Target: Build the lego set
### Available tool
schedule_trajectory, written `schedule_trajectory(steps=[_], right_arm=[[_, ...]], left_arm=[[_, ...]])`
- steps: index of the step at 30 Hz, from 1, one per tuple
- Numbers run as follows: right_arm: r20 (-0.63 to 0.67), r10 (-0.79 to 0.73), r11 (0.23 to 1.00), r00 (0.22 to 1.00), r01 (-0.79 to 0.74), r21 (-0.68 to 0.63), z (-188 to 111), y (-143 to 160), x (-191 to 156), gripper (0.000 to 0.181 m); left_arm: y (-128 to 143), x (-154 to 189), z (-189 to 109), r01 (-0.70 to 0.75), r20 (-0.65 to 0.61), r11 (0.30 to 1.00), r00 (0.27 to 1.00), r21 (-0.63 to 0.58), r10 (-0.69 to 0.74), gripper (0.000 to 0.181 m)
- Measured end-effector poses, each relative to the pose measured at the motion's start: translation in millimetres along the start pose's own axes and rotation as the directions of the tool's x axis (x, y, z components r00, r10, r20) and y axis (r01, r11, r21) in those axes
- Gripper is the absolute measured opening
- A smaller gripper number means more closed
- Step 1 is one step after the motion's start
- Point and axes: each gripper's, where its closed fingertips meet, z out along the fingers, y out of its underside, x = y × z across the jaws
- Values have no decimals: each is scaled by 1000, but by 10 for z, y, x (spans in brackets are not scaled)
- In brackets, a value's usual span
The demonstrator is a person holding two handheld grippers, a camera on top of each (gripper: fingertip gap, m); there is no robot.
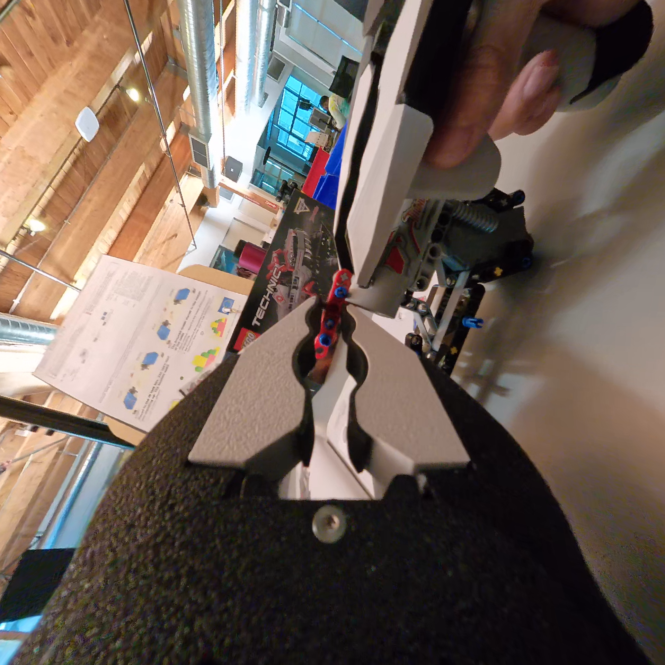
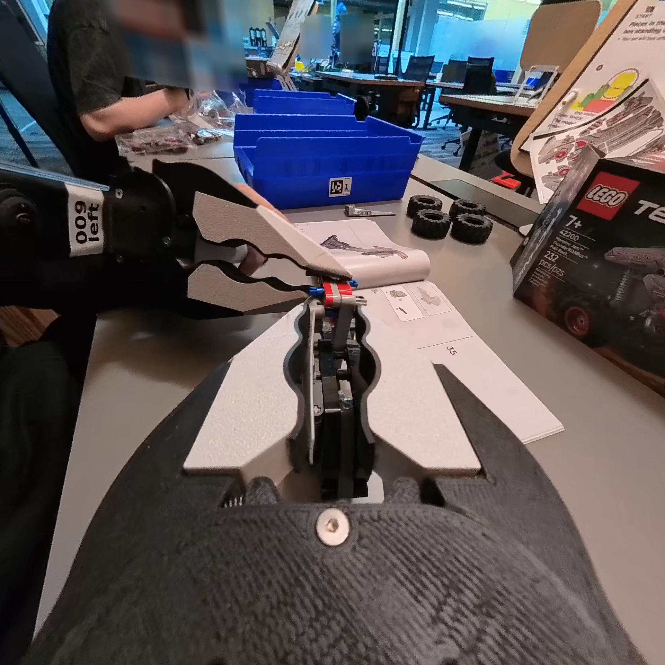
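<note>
Red plastic with blue pins, the small beam (image 1: pixel 333 315) sits pinched at the tips of the left gripper (image 1: pixel 333 309), closed down to the beam's thickness, so its pins face the model. The right gripper (image 2: pixel 333 324) is clamped on the grey-and-black truck chassis (image 2: pixel 333 388), holding it off the table (image 2: pixel 144 360) as a steady target; the beam touches its top end. Beyond lie the open instruction booklet (image 2: pixel 449 345), four black tyres (image 2: pixel 449 219), a blue bin (image 2: pixel 324 162) and the set's box (image 2: pixel 593 259), all within reach.

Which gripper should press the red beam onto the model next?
Likely left: the left gripper already clamps the red beam at the model's top, while the right gripper is occupied gripping the model.
</note>
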Motion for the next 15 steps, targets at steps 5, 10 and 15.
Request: schedule_trajectory(steps=[5, 10, 15], right_arm=[[-12, 16, 1000, 1000, -16, 6, 3, -4, 7, 23], [-19, 28, 999, 999, -28, 20, 10, -7, 20, 24], [-15, 42, 999, 999, -42, 13, 15, -4, 17, 24]], left_arm=[[5, 2, 3, 50, -15, 999, 999, -11, -50, 7], [15, -5, 5, 63, -14, 998, 998, -18, -64, 6], [16, -5, 1, 45, -6, 999, 999, -19, -45, 7]])
